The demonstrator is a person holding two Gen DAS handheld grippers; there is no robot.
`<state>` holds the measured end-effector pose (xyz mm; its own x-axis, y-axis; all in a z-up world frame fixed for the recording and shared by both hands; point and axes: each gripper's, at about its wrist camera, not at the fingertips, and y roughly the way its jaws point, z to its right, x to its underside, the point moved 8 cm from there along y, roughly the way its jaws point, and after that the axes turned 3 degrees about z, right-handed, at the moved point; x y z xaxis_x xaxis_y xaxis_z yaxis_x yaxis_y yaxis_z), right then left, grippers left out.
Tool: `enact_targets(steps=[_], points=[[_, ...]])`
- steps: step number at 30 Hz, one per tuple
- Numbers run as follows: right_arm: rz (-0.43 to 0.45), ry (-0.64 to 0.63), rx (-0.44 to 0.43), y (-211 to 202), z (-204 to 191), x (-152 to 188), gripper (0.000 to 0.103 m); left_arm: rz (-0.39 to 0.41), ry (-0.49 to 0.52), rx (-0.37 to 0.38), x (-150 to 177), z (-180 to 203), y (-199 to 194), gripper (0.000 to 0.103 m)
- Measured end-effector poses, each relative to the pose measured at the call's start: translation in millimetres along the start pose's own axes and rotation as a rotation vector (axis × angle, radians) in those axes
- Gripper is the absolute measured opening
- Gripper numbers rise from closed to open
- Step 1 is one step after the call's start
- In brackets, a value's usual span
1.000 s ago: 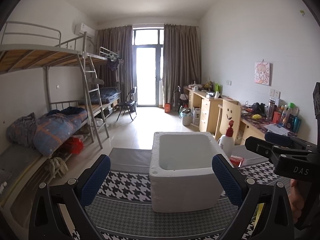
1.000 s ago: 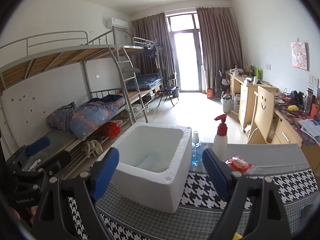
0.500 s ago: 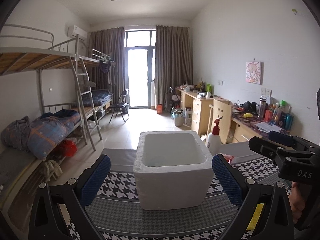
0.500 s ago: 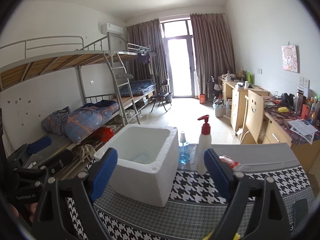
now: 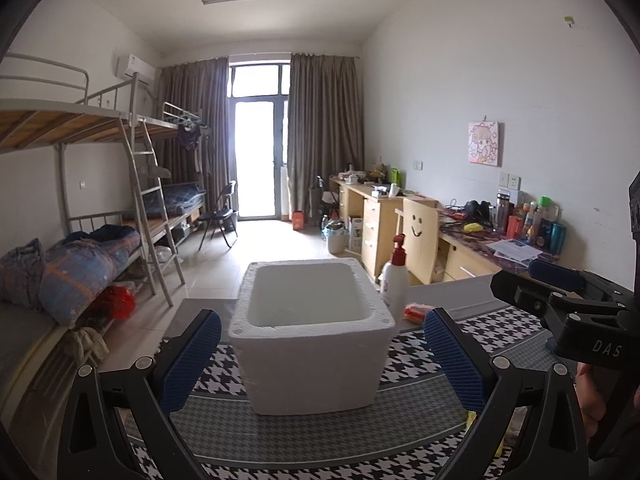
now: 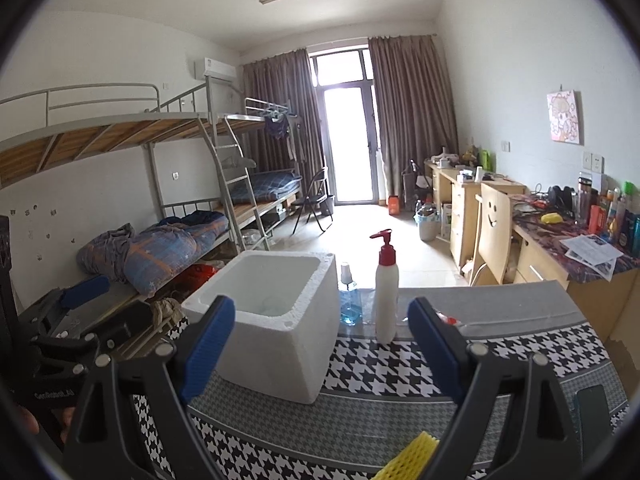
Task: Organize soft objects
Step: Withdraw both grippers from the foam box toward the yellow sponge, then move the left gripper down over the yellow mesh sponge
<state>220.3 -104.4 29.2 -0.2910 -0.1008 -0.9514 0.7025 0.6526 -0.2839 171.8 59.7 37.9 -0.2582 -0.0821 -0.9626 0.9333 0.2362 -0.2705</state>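
Both the left gripper and right gripper gape wide, holding nothing. The foam box sits at twelve o'clock, open-topped, probably to receive the yellow sponge at six.

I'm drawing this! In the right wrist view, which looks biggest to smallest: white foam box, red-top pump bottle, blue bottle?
1. white foam box, easily biggest.
2. red-top pump bottle.
3. blue bottle, smallest, though partly hidden behind the box.

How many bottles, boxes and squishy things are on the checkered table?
Bottles: 2, the white pump bottle with red top and the small clear blue-liquid bottle.
Boxes: 1, the white foam box.
Squishy things: 2, the yellow foam net and the red-orange packet.
Total: 5
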Motion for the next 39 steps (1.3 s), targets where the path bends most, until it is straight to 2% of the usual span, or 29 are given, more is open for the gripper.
enact_targets(steps=[32, 39], points=[[0.055, 0.028, 0.11, -48.1, 36.7, 21.3, 0.091, -0.013, -0.009, 0.124, 23.8, 37.0, -6.5, 0.102], [0.073, 0.028, 0.135, -59.6, 42.5, 26.3, 0.091, -0.003, 0.014, 0.14, 29.8, 47.4, -10.0, 0.102]])
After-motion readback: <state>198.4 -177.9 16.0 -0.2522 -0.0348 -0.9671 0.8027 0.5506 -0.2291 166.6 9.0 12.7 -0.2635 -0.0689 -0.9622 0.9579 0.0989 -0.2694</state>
